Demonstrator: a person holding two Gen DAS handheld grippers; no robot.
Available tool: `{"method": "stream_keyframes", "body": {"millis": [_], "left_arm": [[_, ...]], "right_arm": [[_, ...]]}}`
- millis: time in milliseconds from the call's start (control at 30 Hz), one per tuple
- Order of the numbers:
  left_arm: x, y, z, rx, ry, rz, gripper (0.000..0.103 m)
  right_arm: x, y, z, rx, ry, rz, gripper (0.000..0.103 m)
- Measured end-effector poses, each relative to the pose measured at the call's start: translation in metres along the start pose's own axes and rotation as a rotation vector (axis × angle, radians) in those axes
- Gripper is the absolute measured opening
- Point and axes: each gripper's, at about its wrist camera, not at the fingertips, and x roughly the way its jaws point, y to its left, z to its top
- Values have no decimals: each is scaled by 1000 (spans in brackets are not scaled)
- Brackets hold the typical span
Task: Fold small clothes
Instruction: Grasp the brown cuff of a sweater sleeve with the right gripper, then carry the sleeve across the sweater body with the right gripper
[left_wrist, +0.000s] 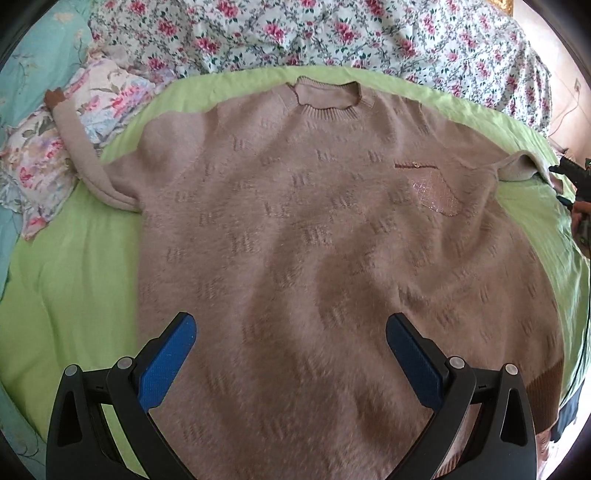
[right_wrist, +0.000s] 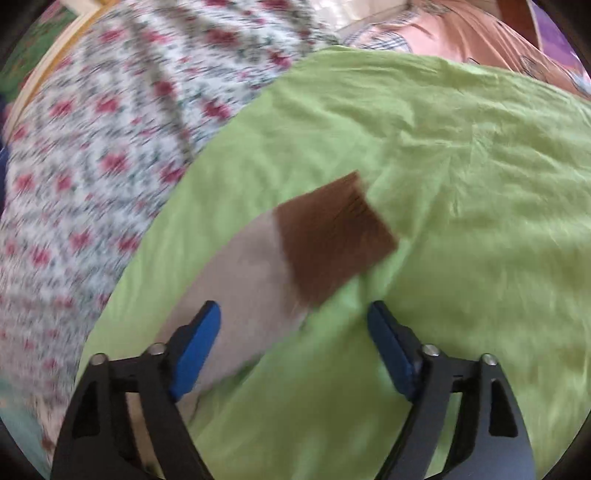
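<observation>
the beige sweater lies spread flat on the green sheet, its body ahead of and under the left gripper, whose fingers stand wide apart and empty. the right gripper also has its fingers apart, with the sleeve running between them and the brown cuff just ahead. to fold well, i'd close on the sleeve near the cuff, pinching knit only, not sheet.

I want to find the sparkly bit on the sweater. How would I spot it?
Find the green sheet on the bed, then the fuzzy beige sweater spread flat on it, neck away from you. The pocket sits on the chest, right of centre in the left wrist view: the only glittery, diamond-stitched patch, with a brown top edge.
</observation>
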Motion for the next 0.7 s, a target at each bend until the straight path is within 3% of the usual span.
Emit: {"method": "stream_keyframes", "body": {"millis": [33,67,100,233,400,567,700], "left_arm": [[3,-2,2,0,4,-4,103],[6,-3,3,1,7,-7,103],[7,-5,4,4,8,-11,103],[10,-11,7,16,0,-32,103],[7,-13,5,6,-14,-57,103],[1,-1,-4,-23,-24,-59,103],[-3,20,-9,-67,-33,-48,103]], "right_arm": [[1,1,3,-5,-6,-6,52],[4,6,7,-21,-2,-2,22],[6,12,9,-37,6,21,9],[-13,62,-2,-204,-19,73,8],[-42,151,-41,-419,6,234,8],[-54,259,-109,-634,120,428,8],[-54,337,-181,-770,276,599,8]]}}
